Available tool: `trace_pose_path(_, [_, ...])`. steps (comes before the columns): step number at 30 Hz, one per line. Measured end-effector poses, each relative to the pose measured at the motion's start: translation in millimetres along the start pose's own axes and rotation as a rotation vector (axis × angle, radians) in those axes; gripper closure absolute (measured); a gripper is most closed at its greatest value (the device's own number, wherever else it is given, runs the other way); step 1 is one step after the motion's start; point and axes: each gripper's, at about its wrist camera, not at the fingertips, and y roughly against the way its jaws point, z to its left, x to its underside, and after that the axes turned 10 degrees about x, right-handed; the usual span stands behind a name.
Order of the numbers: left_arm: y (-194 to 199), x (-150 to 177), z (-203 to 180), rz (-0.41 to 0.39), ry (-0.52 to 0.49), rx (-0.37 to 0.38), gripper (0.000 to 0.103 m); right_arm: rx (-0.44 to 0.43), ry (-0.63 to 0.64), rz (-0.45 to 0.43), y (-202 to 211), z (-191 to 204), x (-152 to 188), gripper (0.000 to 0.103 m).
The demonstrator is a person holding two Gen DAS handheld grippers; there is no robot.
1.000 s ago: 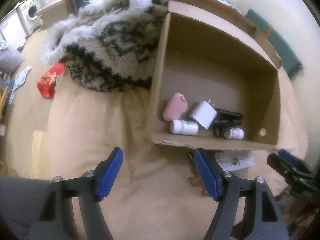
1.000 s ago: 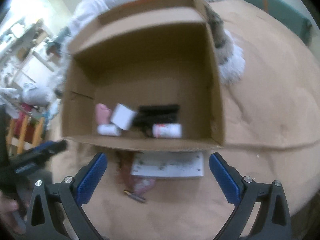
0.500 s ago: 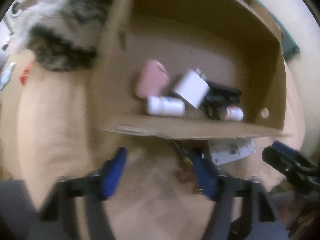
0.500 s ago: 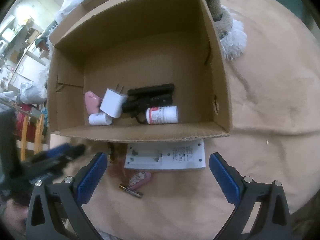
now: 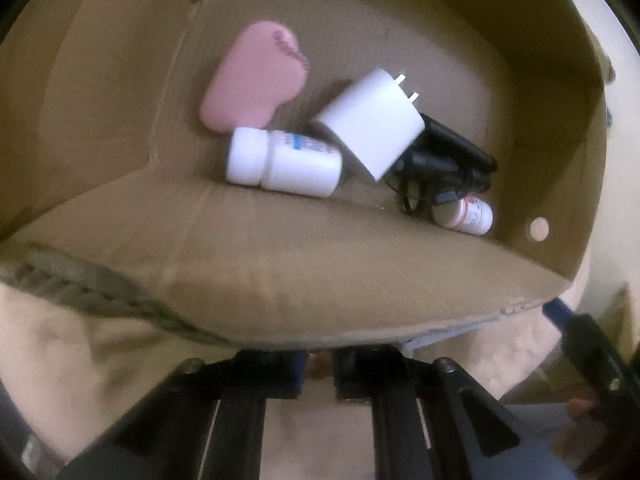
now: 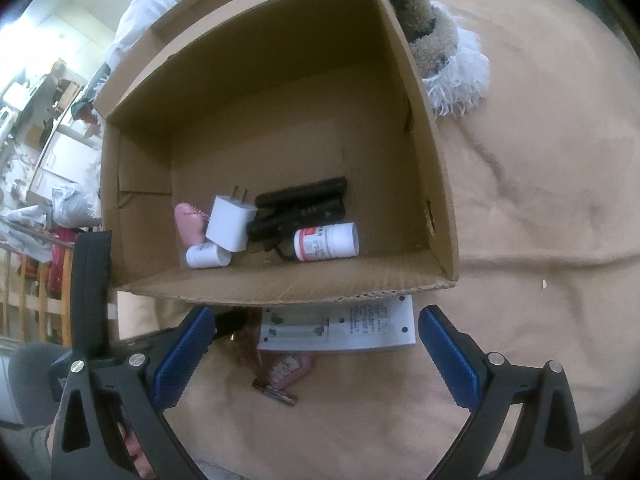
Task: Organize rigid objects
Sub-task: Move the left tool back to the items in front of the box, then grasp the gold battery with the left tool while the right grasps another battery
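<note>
Your left gripper (image 5: 318, 374) dived under box (image 5: 280, 264), fingers nearly together on small brown thing. Right gripper (image 6: 316, 348) wide apart. Key (image 6: 275, 392) at 6 o'clock: stiff, light, thin; pinch middle.

The left claw (image 5: 318, 372), nearly closed, sits under the cardboard box (image 5: 280, 276) holding a white charger (image 5: 370, 134).

Left view: dim, soft motion blur; brown cardboard box (image 5: 280, 272) interior shadowed.
Right view: sharper, daylight from upper left, blown-out glare there.
Both: fisheye bend, dark vignette at corners.
</note>
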Motion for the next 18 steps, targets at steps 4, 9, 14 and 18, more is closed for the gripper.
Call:
trace_pose_path(4, [4.5, 1.8, 1.2, 0.0, -0.024, -0.028, 0.094, -0.005, 0.013, -0.001, -1.7, 4.7, 0.4, 0.0])
trace_pose_path(9, [15.8, 12.6, -4.9, -0.038, -0.1, -0.14, 0.094, -0.036, 0.027, 0.051, -10.2, 8.4, 7.0, 0.0])
trace_pose_path(14, [27.4, 23.0, -6.1, -0.064, -0.131, -0.186, 0.094, -0.161, -0.035, 0.229, -37.0, 10.6, 26.6, 0.0])
trace_pose_path(18, [37.6, 24.2, -11.6, -0.078, -0.132, -0.205, 0.094, -0.17, -0.114, 0.298, -54.5, 12.2, 46.7, 0.0])
